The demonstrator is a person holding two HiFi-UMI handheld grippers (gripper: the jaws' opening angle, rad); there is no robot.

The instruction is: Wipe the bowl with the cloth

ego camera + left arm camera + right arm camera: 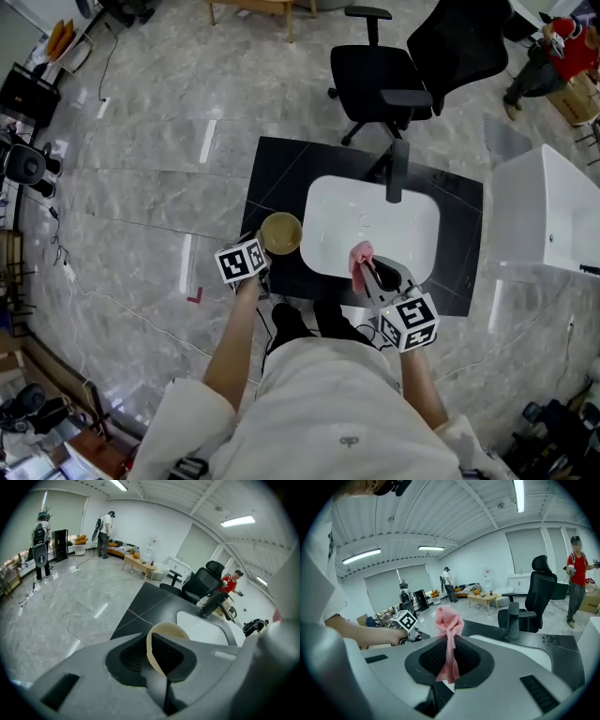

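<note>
We clench our left gripper (pixel 152 648) on the rim of the round tan bowl (pixel 281 232), beside the white sink (pixel 412 234) on the black counter (pixel 281 169), while our right gripper (pixel 449 665) pinches the bunched pink cloth (pixel 449 620) over the sink's near edge.

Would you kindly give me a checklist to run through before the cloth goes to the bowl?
1. Left gripper shut on the bowl rim: ok.
2. Right gripper pinching the cloth: ok.
3. Cloth touching the bowl: not ok, they are apart.
4. Bowl's open side facing up: ok.
5. Bowl lifted off the counter: cannot tell.
6. Faucet out of the way: ok.
</note>
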